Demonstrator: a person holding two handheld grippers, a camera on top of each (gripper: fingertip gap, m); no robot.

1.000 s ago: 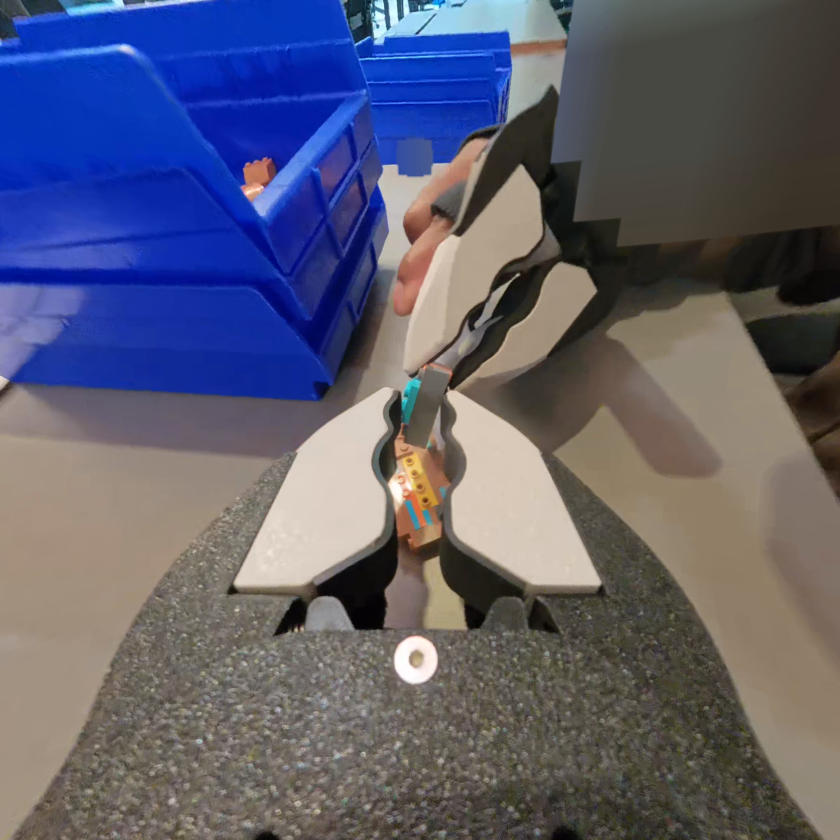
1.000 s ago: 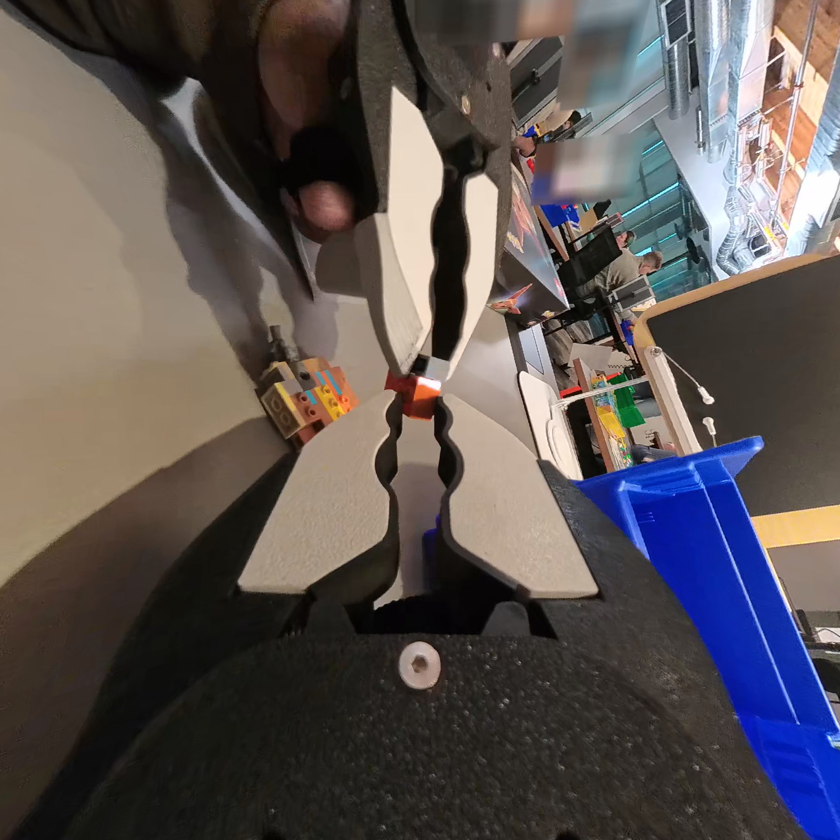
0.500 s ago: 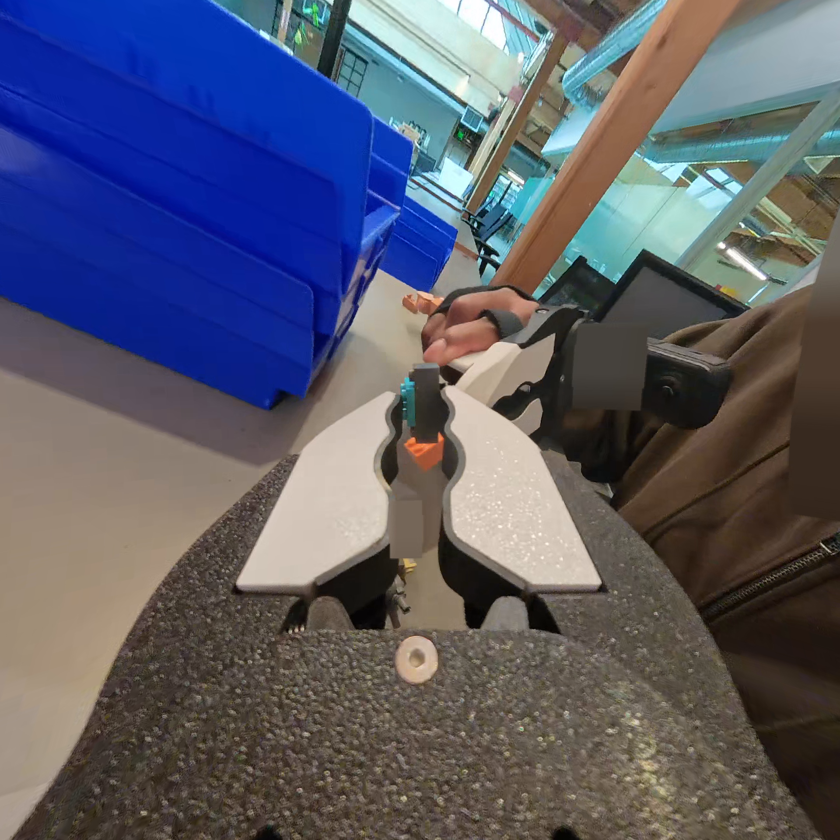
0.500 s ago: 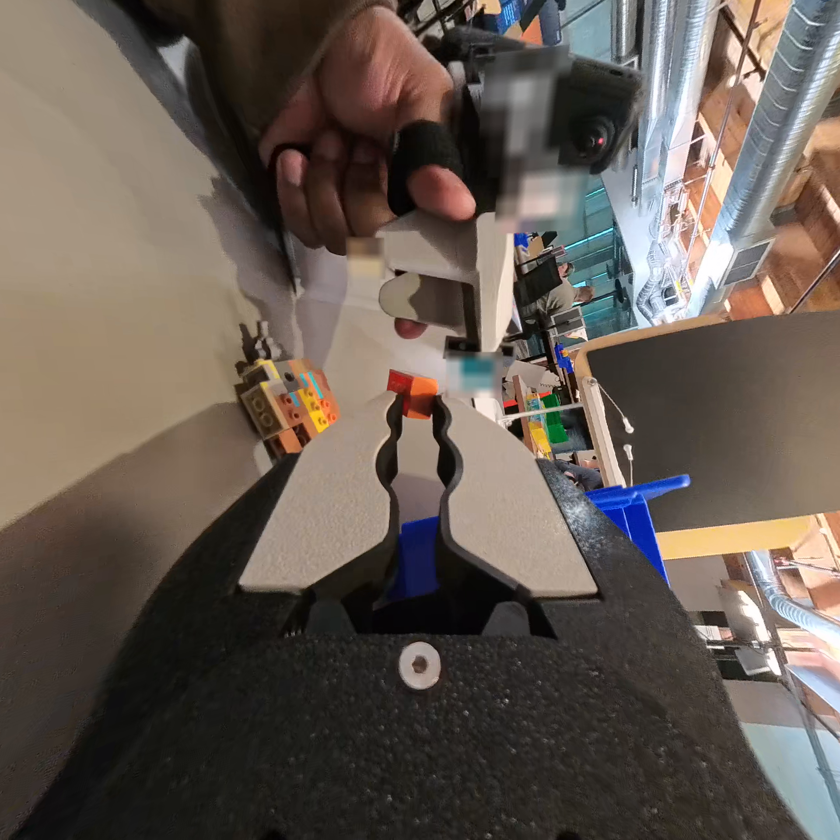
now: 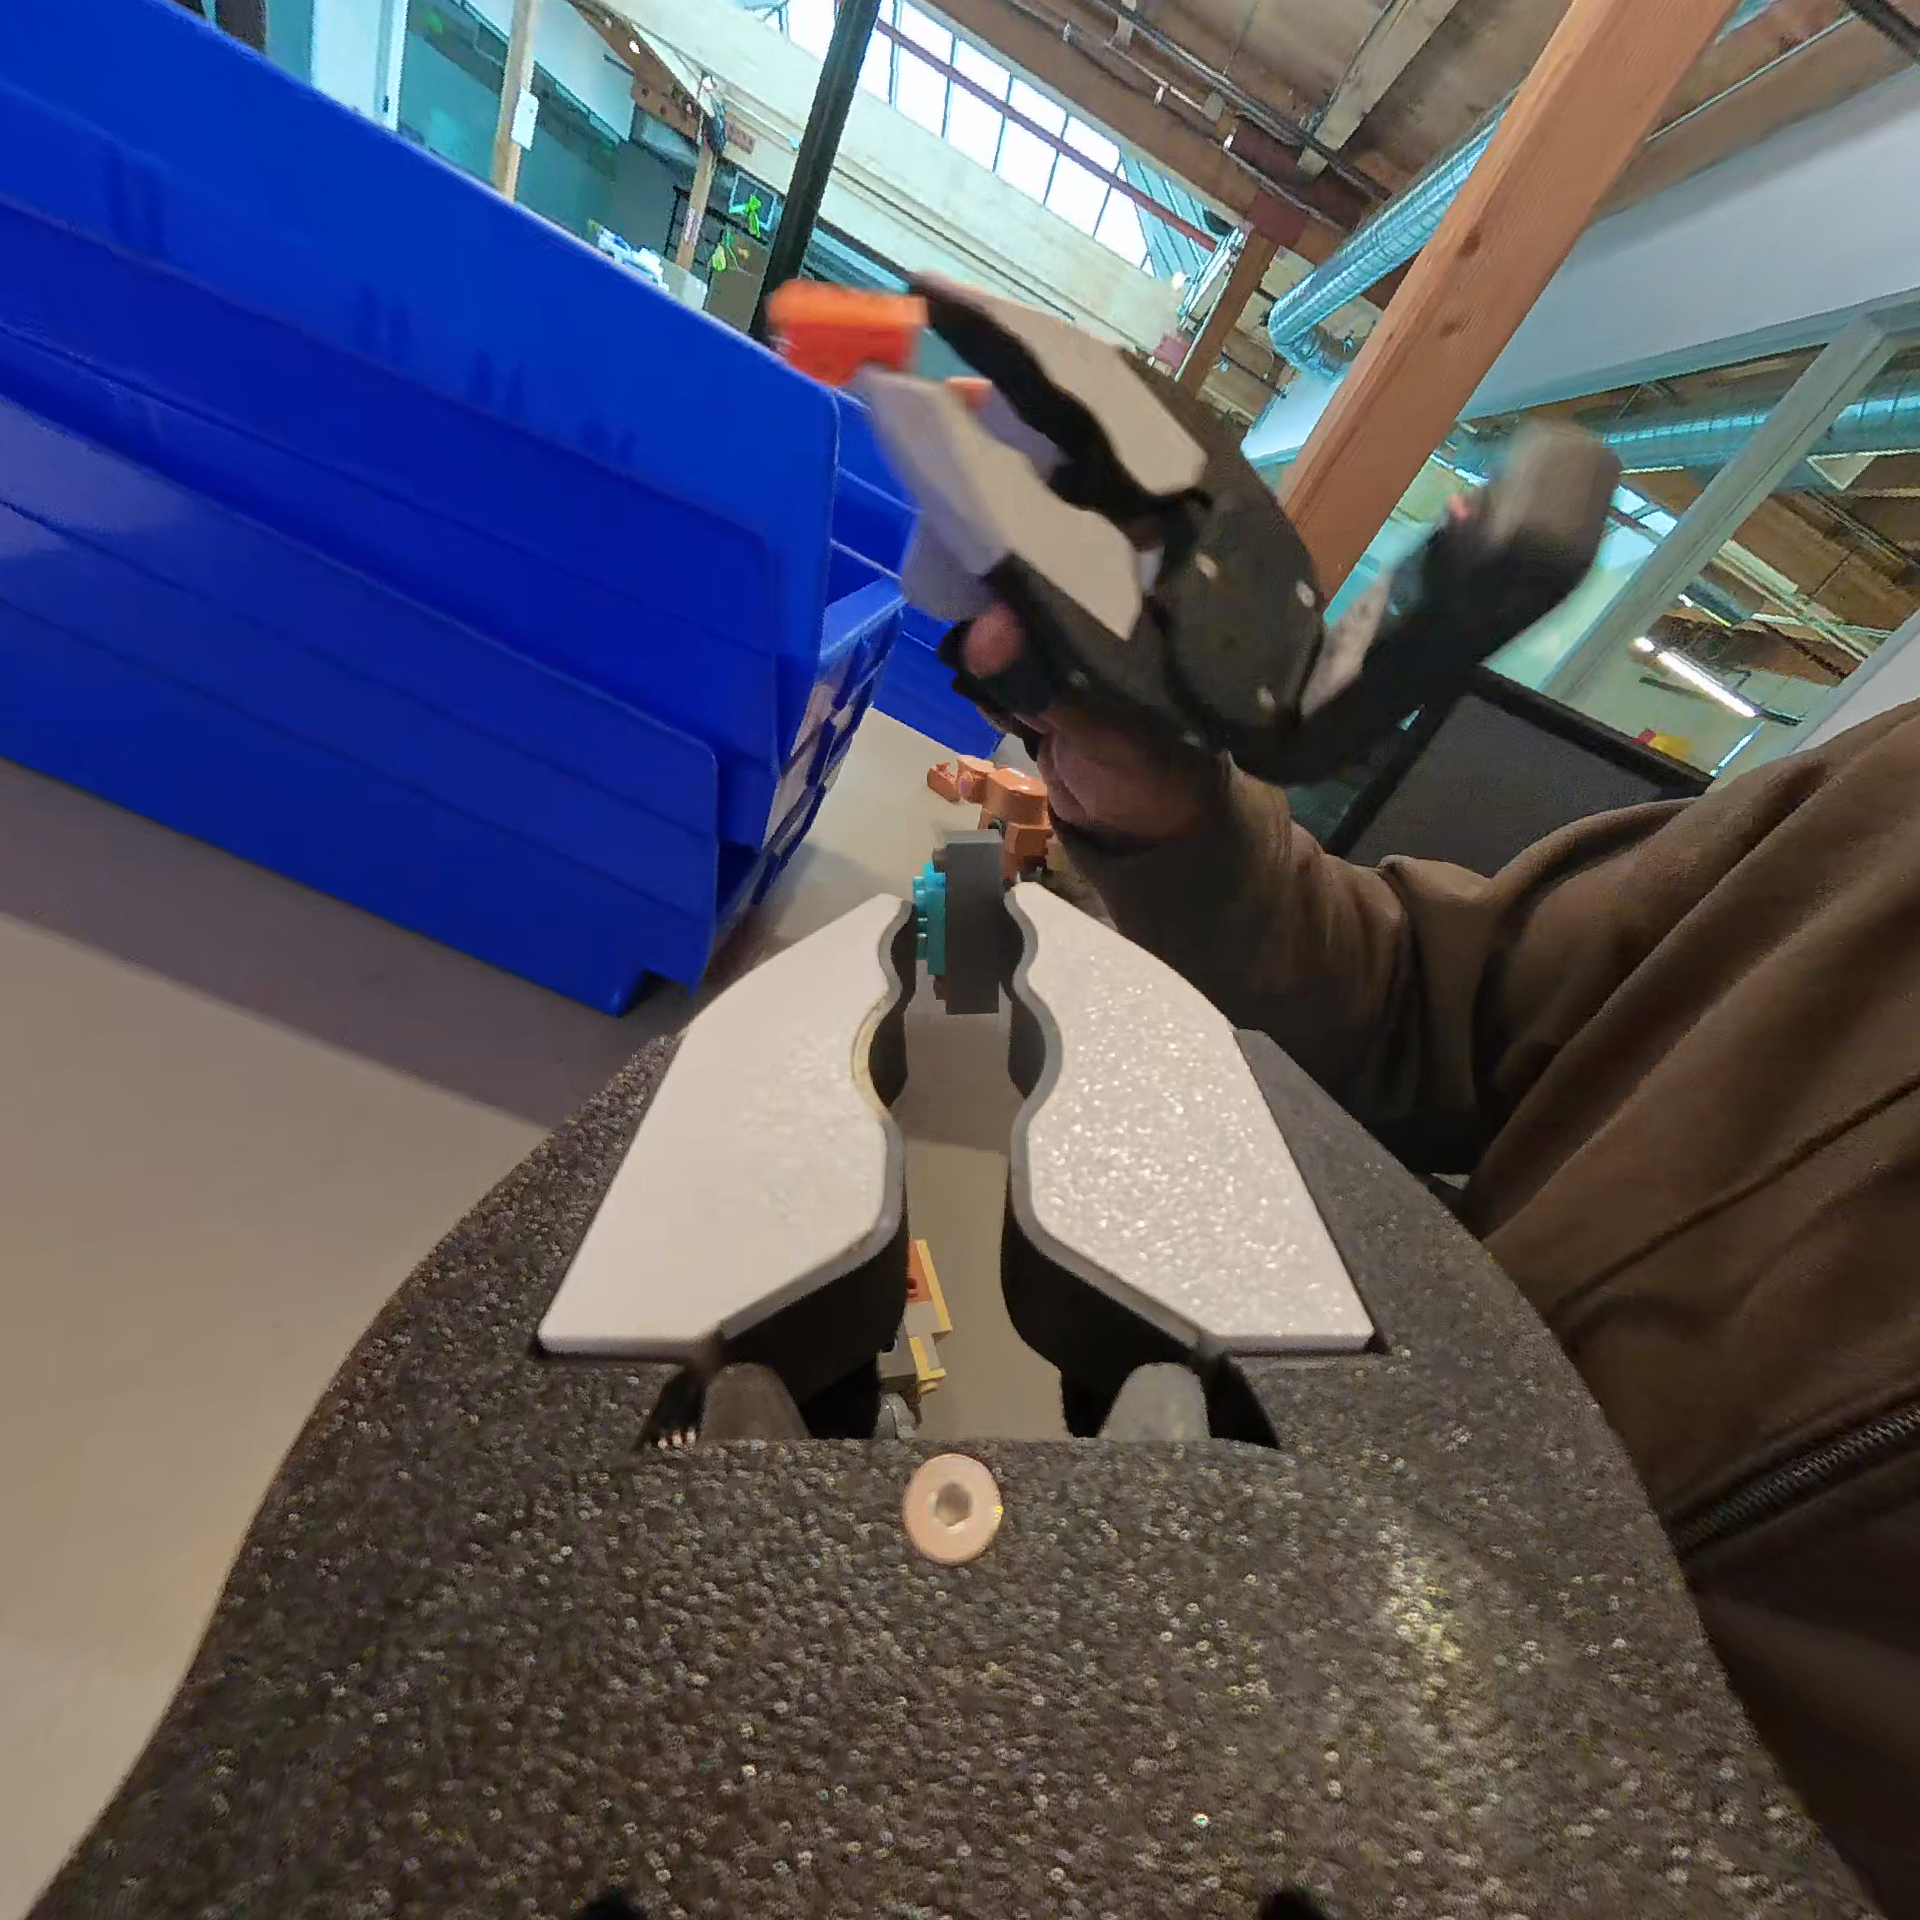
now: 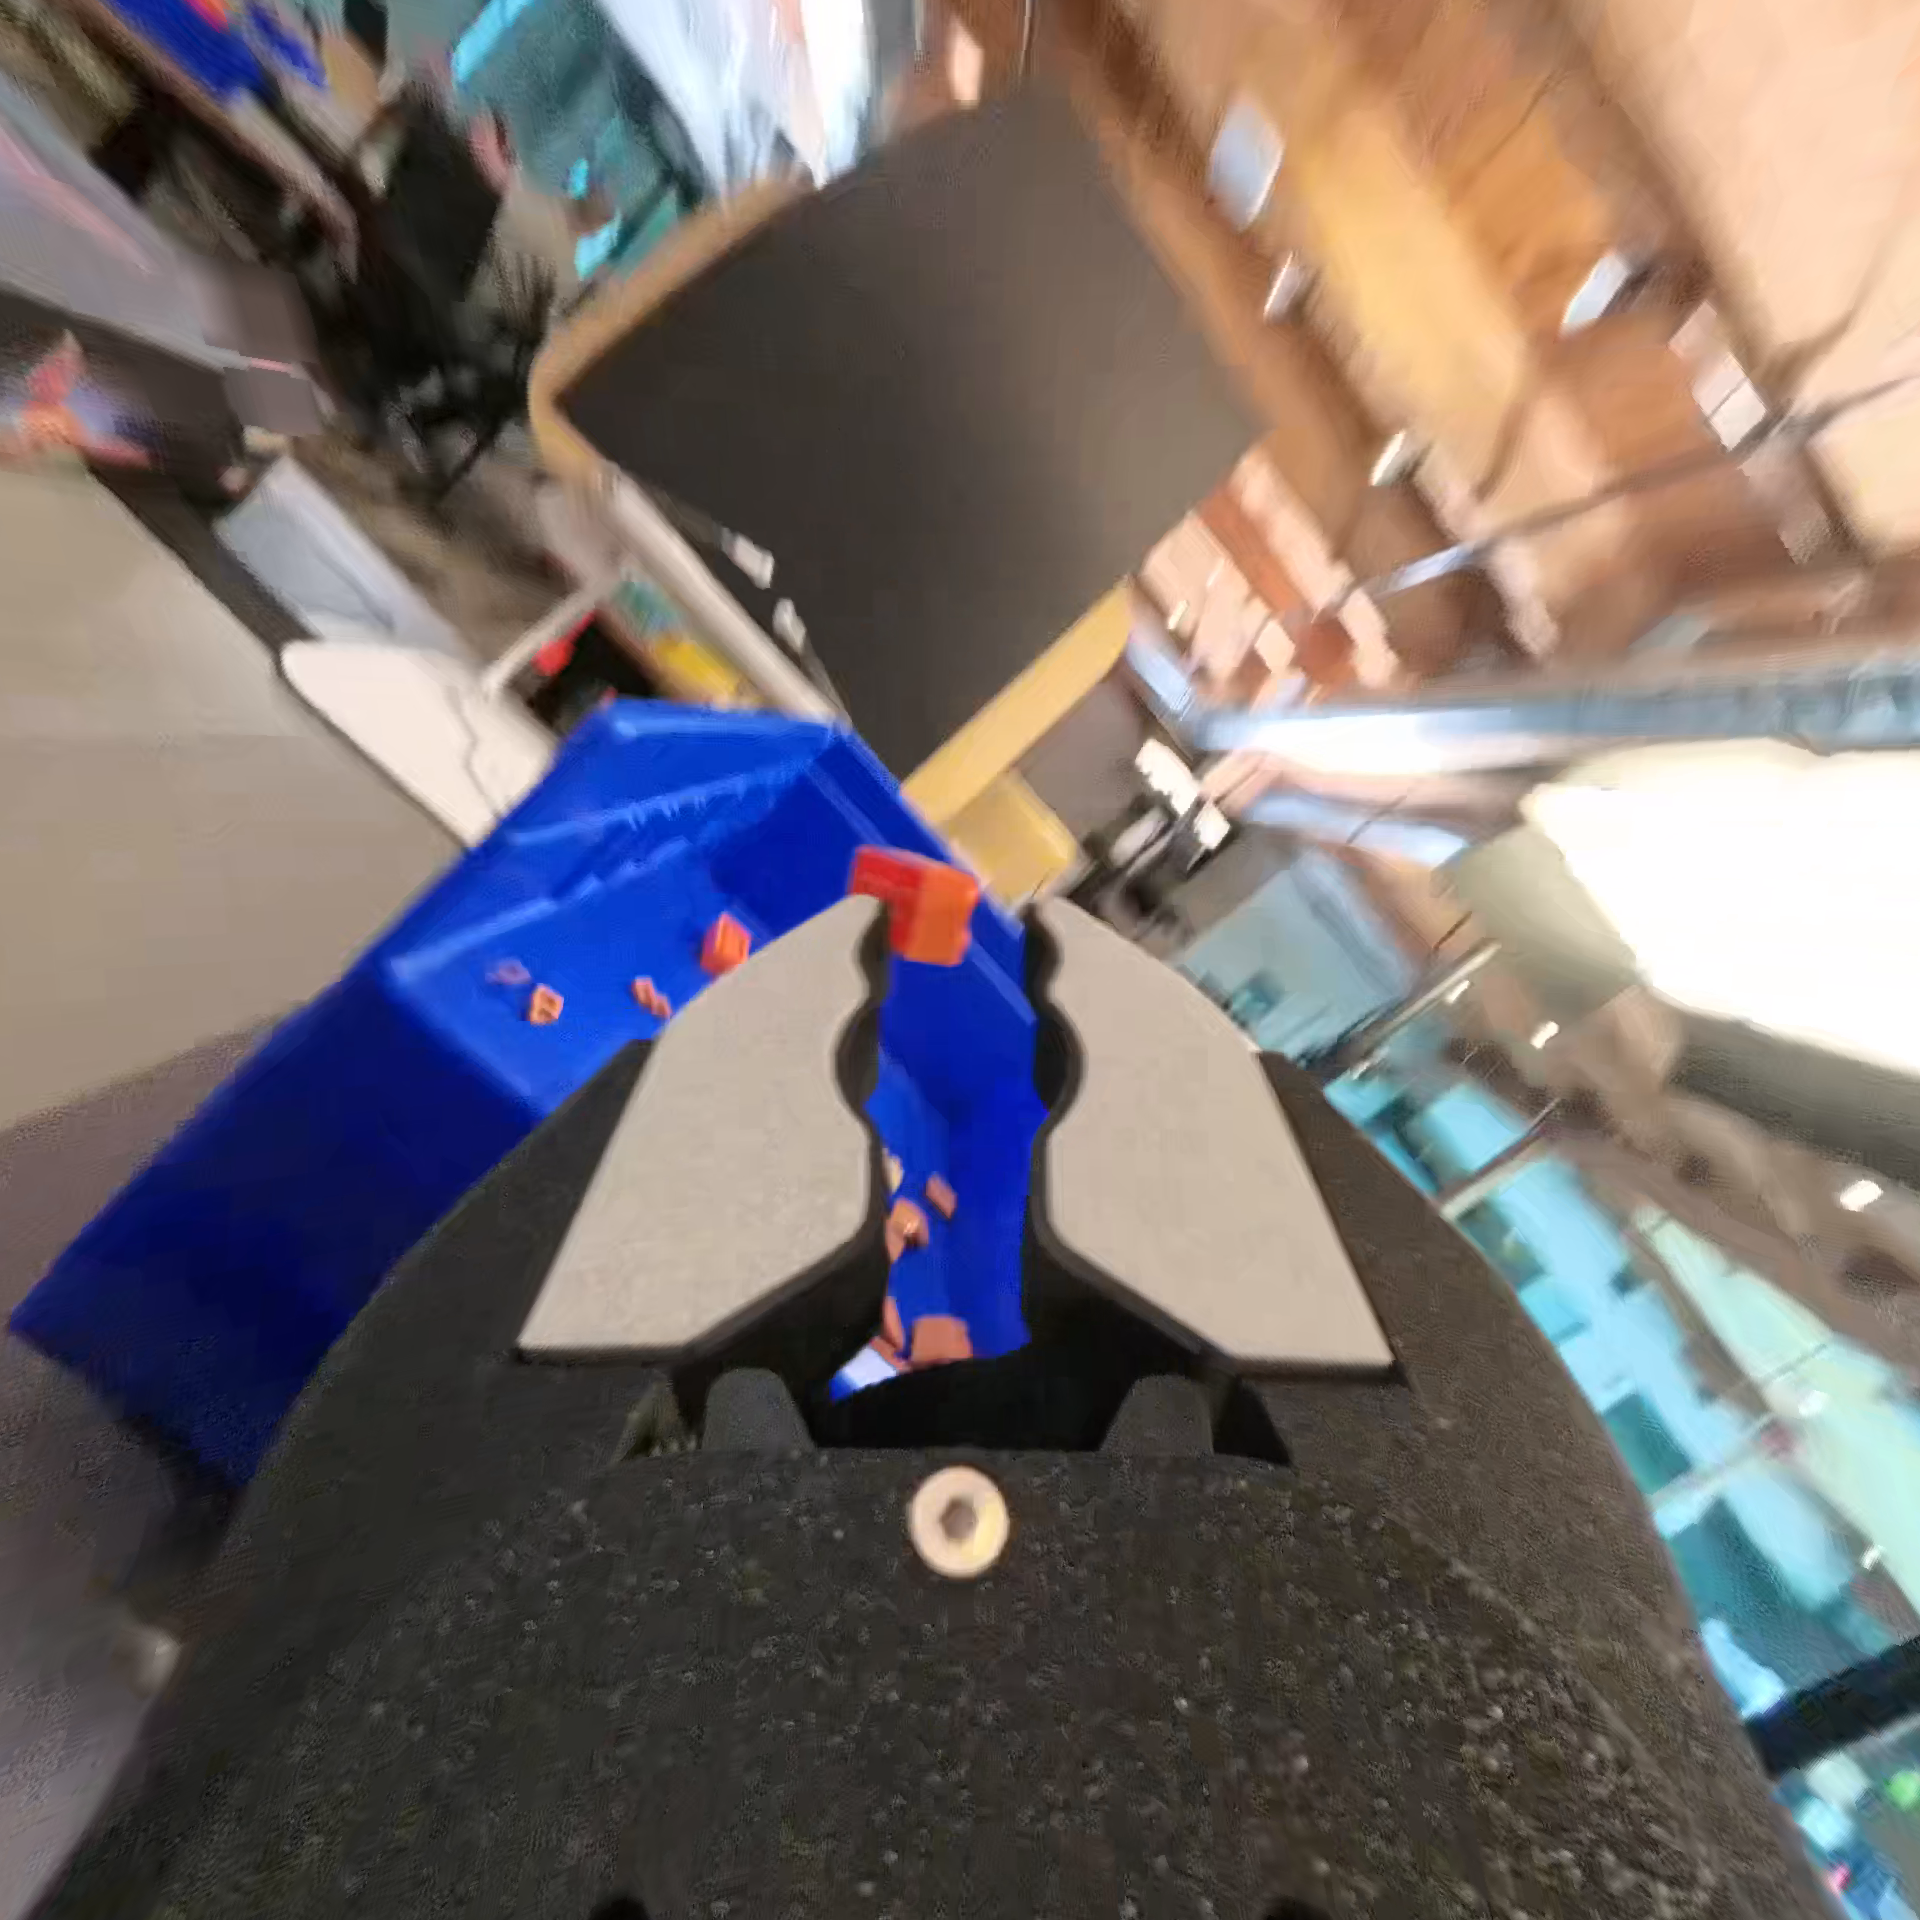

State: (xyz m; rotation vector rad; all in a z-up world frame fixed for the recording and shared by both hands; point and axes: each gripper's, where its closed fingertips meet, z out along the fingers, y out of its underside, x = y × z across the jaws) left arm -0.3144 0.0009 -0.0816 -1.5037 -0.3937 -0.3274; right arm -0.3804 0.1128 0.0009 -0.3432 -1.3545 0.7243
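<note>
My left gripper [image 5: 956,904] is shut on a dark grey brick [image 5: 971,940] with a teal piece on its left side, held above the grey table [image 5: 260,1143]. My right gripper [image 6: 956,909] is open over a blue bin [image 6: 499,1039]. An orange brick [image 6: 920,914] sits against its left fingertip, with a gap to the right finger. In the left wrist view the right gripper [image 5: 894,358] is raised beside the blue bins, with the orange brick [image 5: 847,327] at its tip. A multicoloured brick assembly [image 5: 920,1320] lies on the table under my left fingers.
Stacked blue bins [image 5: 364,623] stand at the left of the table. Brown bricks [image 5: 997,800] lie behind the left gripper. The bin under the right gripper holds several small orange bricks [image 6: 727,940]. A person's brown sleeve [image 5: 1558,1039] fills the right side. The tips of one gripper are about 15 cm away from the tips of the other.
The right gripper swung up and away from the left one, over the blue bin, and its jaws opened around the orange brick. The left gripper stayed shut on the grey and teal piece.
</note>
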